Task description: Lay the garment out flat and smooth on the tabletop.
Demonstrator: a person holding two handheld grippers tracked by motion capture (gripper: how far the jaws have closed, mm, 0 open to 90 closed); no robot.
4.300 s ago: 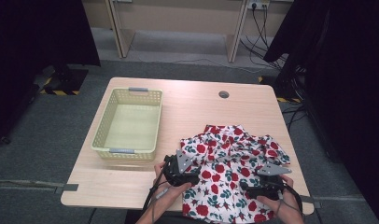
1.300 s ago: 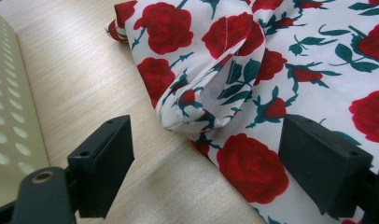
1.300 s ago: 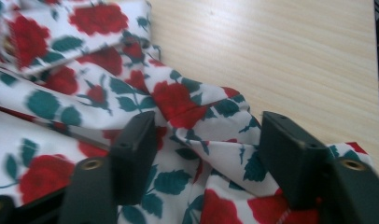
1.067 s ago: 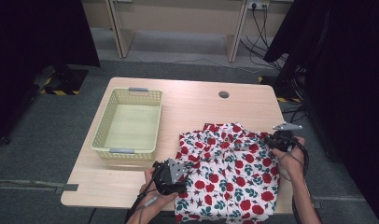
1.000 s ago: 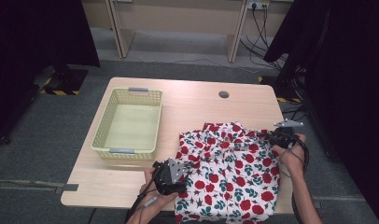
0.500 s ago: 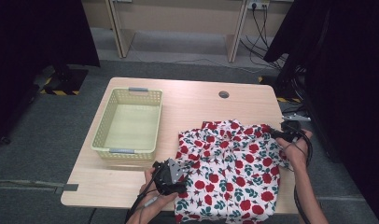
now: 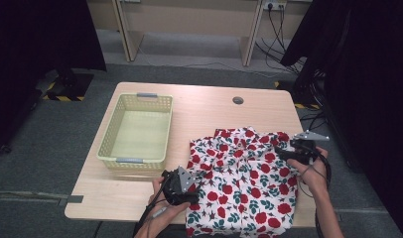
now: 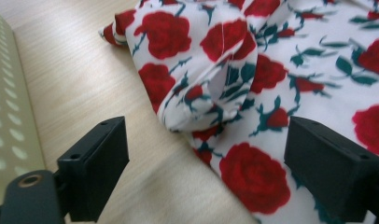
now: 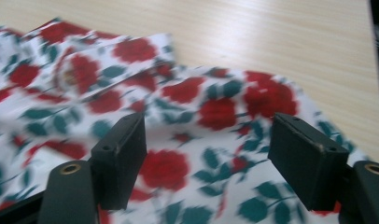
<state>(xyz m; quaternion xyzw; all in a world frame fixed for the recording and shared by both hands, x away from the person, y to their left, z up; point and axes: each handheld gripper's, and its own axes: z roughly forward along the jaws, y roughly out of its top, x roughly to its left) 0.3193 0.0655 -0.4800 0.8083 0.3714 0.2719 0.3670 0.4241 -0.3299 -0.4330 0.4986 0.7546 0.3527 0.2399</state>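
- The rose-print shirt (image 7: 239, 183) lies crumpled on the near right part of the table (image 7: 209, 109), its front edge hanging over the table's near side.
- The left gripper (image 7: 182, 186) sits at the shirt's left edge, jaws spread wide, with a bunched fold of cloth (image 8: 215, 88) just ahead of them and nothing pinched.
- The right gripper (image 7: 294, 151) is at the shirt's far right corner; its jaws have just been opening, and the cloth lies loose beneath them, unclamped.
- The yellow basket (image 7: 110, 144) stands to the left, apart from the shirt.
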